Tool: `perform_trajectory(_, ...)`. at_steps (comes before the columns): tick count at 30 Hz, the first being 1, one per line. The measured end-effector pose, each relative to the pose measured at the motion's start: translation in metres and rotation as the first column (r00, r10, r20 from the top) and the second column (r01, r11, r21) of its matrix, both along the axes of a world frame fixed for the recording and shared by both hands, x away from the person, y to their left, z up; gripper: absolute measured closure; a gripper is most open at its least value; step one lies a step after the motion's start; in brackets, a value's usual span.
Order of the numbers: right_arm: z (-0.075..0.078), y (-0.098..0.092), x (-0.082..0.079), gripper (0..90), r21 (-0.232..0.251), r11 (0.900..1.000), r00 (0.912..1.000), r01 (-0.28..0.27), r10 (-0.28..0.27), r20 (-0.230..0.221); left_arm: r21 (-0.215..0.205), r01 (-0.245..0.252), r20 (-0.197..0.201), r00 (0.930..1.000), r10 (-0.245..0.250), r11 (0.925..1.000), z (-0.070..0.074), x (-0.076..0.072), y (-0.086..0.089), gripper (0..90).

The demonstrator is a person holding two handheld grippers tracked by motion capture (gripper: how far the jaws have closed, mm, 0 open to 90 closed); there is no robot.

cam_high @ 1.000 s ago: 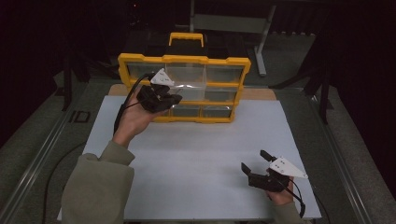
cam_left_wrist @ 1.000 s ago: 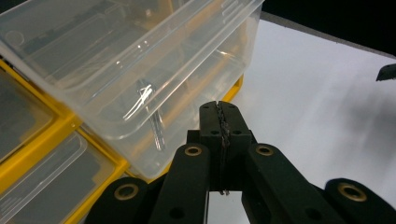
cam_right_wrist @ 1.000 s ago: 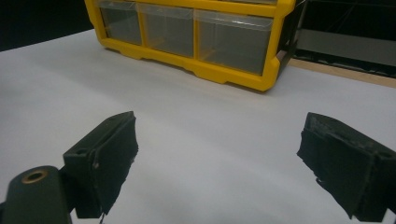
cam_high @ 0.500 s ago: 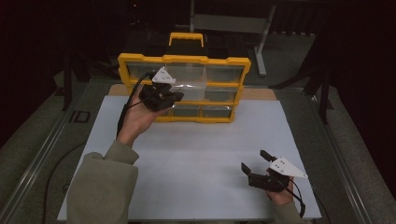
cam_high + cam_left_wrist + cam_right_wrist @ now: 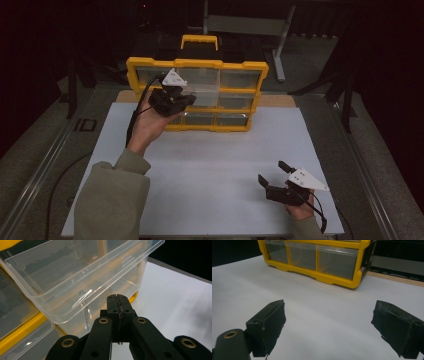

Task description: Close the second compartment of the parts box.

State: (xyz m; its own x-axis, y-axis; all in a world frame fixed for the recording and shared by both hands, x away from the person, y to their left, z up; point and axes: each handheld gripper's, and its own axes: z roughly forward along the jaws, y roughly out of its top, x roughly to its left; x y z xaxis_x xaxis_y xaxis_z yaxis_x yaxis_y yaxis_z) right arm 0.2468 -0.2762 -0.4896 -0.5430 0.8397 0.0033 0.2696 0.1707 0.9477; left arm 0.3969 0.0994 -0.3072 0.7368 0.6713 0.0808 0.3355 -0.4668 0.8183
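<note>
Left tool point(image 5: 117, 305) pressed together beneath pulled-out clear drawer point(image 5: 75, 277); right tool point(image 5: 332, 327) spread, idle. Risk: drawer tipping from yellow organizer point(image 5: 197, 64) if nudged upward.

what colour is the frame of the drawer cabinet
Yellow, around clear plastic drawers; the drawer cabinet shows best in the high view.

The organizer point(image 5: 197, 64) has a yellow frame with a yellow handle on top and a black top panel. Its drawers point(image 5: 82, 272) are clear, colourless plastic. The desk point(image 5: 210, 165) top is plain white, with a tan wooden strip along its far edge. Both grippers, left point(image 5: 172, 100) and right point(image 5: 275, 182), are black, each with a pale grey plate. The sleeve point(image 5: 112, 200) is olive green.
</note>
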Motion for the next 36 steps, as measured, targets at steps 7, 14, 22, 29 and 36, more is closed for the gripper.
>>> perform_trajectory(7,0.000,0.000,0.000,11.0,0.000,1.000,1.0000,0.000,0.000,0.000,0.008,-0.015,0.009,0.9999,0.014,0.9999,0.000,0.002,-0.001,89.9)
perform_trajectory(14,0.000,0.000,0.000,11.0,0.000,1.000,1.0000,0.000,0.000,0.001,0.011,-0.030,0.018,0.9994,0.030,0.9995,0.001,0.003,-0.003,89.9)
perform_trajectory(22,0.000,0.000,0.000,11.0,0.001,1.000,1.0000,0.000,0.000,0.000,0.006,-0.051,0.020,0.9985,0.051,0.9987,0.001,0.008,-0.005,90.0)
perform_trajectory(29,0.000,0.000,0.000,11.0,0.001,1.000,1.0000,0.001,-0.001,0.001,0.004,-0.063,0.023,0.9977,0.063,0.9980,0.000,0.010,-0.005,89.9)
perform_trajectory(36,0.000,0.000,0.000,11.0,-0.001,1.000,1.0000,-0.001,0.001,-0.001,-0.003,-0.080,0.027,0.9965,0.080,0.9968,0.000,0.013,-0.005,89.9)
